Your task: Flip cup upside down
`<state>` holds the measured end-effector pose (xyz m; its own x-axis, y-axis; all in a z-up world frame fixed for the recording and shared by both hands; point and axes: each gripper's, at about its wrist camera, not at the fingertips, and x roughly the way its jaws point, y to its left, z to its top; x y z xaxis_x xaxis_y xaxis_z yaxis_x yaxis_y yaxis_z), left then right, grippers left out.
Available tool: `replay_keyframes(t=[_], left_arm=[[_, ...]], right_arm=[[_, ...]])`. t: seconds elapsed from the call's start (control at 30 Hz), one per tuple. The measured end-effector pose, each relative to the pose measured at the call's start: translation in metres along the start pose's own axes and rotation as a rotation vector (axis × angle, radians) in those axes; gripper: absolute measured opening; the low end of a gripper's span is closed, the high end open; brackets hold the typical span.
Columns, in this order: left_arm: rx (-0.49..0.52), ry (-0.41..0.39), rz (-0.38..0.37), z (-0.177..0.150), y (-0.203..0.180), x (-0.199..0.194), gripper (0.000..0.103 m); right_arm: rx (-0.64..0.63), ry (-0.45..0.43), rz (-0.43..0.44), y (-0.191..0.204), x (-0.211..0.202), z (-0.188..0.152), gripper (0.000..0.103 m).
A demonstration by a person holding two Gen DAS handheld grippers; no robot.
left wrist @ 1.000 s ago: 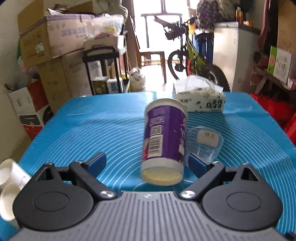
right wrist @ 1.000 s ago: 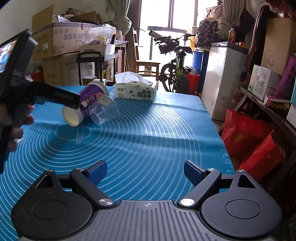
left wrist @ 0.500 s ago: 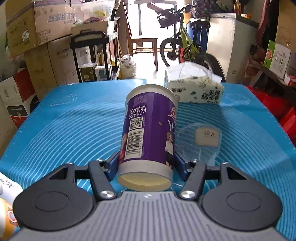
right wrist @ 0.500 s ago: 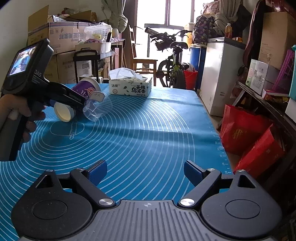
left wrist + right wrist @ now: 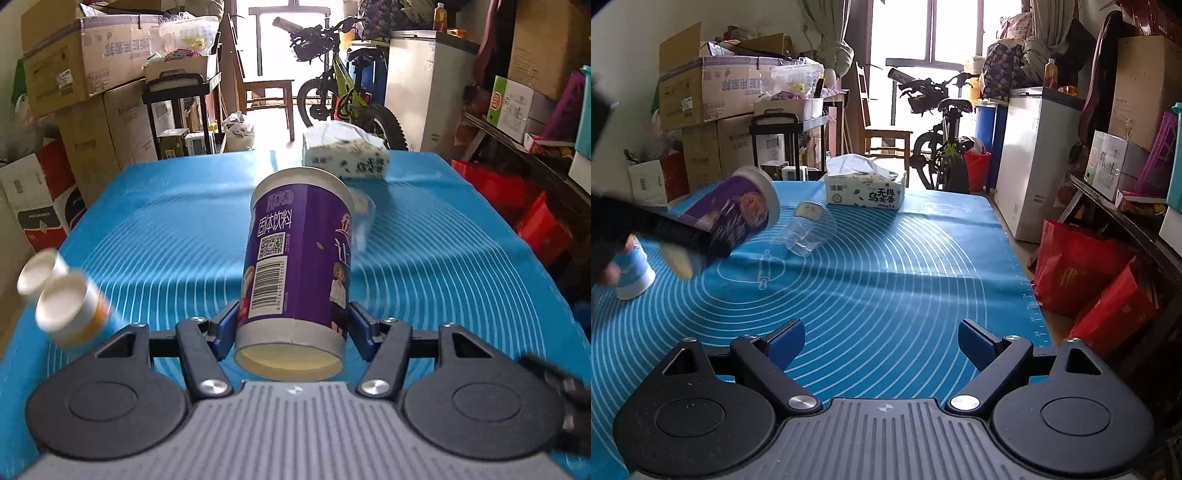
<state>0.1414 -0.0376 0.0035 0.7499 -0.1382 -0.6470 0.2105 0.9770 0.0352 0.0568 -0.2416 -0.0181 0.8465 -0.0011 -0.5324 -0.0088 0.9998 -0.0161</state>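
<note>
My left gripper (image 5: 291, 328) is shut on a purple paper cup (image 5: 295, 258), its blue pads pressing both sides near the cup's base. The cup is lifted off the blue mat and tilted, base toward the camera, rim pointing away. In the right wrist view the same cup (image 5: 738, 214) hangs tilted at the left, above the mat, with the left gripper's dark body blurred across it. My right gripper (image 5: 881, 343) is open and empty, low over the mat's near part.
A clear plastic cup (image 5: 809, 230) lies on its side on the blue mat (image 5: 905, 277). A tissue box (image 5: 866, 188) stands at the far edge. Two paper cups (image 5: 66, 306) show at the left. A blue and white cup (image 5: 633, 271) stands at the mat's left.
My left gripper closed on the purple cup and lifted it off the mat, moving left and up. The right gripper has hardly moved.
</note>
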Motion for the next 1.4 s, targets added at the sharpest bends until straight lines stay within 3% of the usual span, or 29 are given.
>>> replay_keyframes(t=[0.37,0.53,0.63,0.8,0.93,1.23,1.4], left_arm=[[-0.055,0.050,-0.004,-0.051,-0.013,-0.007,0.063],[-0.055,0.052,0.004,-0.053,-0.015,-0.007,0.064],[-0.076,0.051,-0.037,-0.057,-0.011,-0.009,0.080],[-0.076,0.026,-0.028,-0.056,-0.011,-0.017,0.081],[-0.082,-0.001,-0.023,-0.053,-0.008,-0.031,0.089],[-0.085,-0.047,-0.038,-0.056,0.012,-0.072,0.089],[-0.074,-0.048,-0.009,-0.066,0.023,-0.091,0.090]], right_arm=[[-0.008,0.025,-0.002,0.009,-0.017,-0.008,0.091],[-0.016,0.037,-0.008,0.011,-0.018,-0.010,0.091],[-0.018,0.035,-0.007,0.011,-0.020,-0.009,0.091],[-0.029,0.036,-0.005,0.015,-0.022,-0.006,0.091],[-0.042,0.033,0.000,0.019,-0.026,-0.004,0.091],[-0.069,0.032,0.012,0.031,-0.035,-0.003,0.091],[-0.075,0.019,0.023,0.039,-0.046,0.000,0.091]])
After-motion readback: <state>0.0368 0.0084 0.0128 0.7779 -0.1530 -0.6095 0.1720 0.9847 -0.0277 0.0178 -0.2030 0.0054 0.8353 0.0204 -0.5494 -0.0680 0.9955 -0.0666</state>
